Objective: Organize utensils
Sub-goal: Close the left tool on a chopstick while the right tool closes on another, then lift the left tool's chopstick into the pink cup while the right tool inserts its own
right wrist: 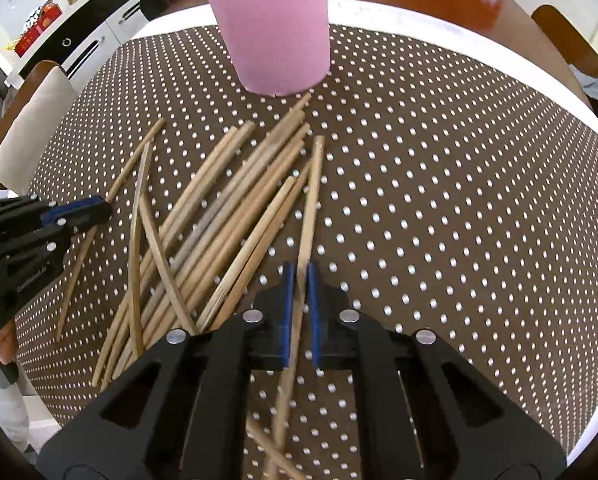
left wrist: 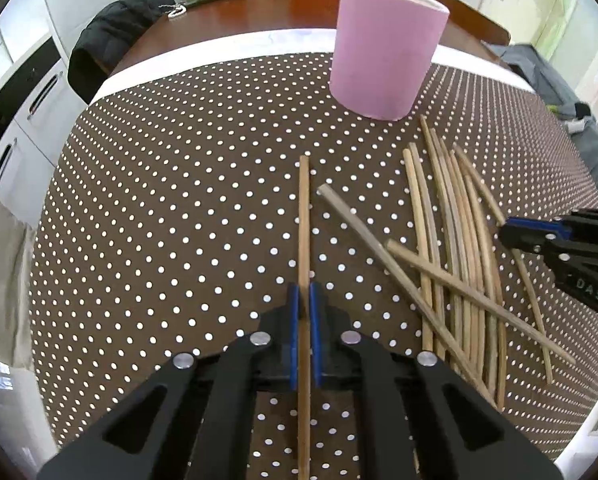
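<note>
- Chopsticks [right wrist: 219, 216]: loose heap on the dotted cloth [right wrist: 439, 200], at 6 o'clock of the pink cup [right wrist: 271, 28].
- Left gripper [left wrist: 304, 300]: fingers pinch one chopstick [left wrist: 304, 216].
- Right gripper [right wrist: 297, 280]: fingers pinch another chopstick [right wrist: 311, 200].
- Step, as judged: pick-up is made; next, lift each stick toward 12 o'clock, tip it upright, and drop it into the cup.

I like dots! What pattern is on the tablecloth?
White dots on the brown tablecloth, clearest in the left wrist view.

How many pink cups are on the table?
1. The pink cup stands upright on the dotted cloth, beyond the loose chopsticks. None other shows, though something behind it would be hidden.
</note>
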The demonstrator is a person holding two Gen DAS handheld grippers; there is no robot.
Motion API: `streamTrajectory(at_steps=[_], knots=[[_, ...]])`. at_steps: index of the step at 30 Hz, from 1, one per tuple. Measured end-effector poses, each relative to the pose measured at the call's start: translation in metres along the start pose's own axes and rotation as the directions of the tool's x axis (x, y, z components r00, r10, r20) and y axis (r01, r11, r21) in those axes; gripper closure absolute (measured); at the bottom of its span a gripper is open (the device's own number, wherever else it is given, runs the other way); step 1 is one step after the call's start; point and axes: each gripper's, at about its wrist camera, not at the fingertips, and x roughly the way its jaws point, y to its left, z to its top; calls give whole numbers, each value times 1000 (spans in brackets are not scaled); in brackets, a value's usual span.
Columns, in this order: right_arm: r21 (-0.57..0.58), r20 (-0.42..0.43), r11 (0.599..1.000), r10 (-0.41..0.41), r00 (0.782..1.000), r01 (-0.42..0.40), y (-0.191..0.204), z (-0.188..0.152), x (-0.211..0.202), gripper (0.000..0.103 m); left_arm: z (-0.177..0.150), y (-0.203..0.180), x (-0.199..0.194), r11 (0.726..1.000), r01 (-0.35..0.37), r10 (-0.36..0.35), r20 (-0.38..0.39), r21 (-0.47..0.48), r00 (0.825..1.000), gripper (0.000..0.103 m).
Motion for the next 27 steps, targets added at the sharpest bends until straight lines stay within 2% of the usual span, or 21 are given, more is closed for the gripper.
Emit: streamTrajectory(at_steps=[4, 8, 10, 13, 17, 19, 21, 22, 25, 27], knots=[[0, 57, 1000, -20, 998, 20, 2, 10, -1, 97, 3, 13, -10, 999, 16, -14, 63, -43, 998, 97], [39, 149, 999, -21, 989, 15, -5, 22, -13, 97, 15, 23, -28, 996, 29, -16, 150, -86, 989, 97], [52, 203, 999, -23, 979, 13, -9, 30, -19, 97, 21, 24, -39, 994, 28, -7, 205, -101, 979, 97], [77, 283, 997, -17, 959, -5, -12, 36, -32, 97, 30, 22, -56, 993, 44, -8, 296, -113, 955, 97], [104, 373, 993, 5, 928, -47, -18, 53, -47, 97, 40, 15, -83, 991, 86, -34, 427, -102, 904, 97], [112, 418, 991, 19, 908, -72, -23, 61, -53, 97, 45, 12, -98, 989, 120, -61, 496, -87, 866, 97], [110, 446, 990, 35, 894, -93, -41, 51, -66, 97, 46, 4, -106, 988, 137, -73, 552, -76, 830, 97], [108, 466, 988, 46, 883, -108, -42, 58, -69, 97, 47, -3, -111, 985, 159, -91, 586, -64, 805, 97], [102, 505, 985, 67, 861, -136, -46, 56, -87, 97, 53, -21, -118, 980, 195, -124, 653, -37, 747, 97], [92, 537, 985, 77, 840, -149, -44, 61, -96, 97, 60, -30, -120, 978, 210, -145, 680, -13, 719, 97]])
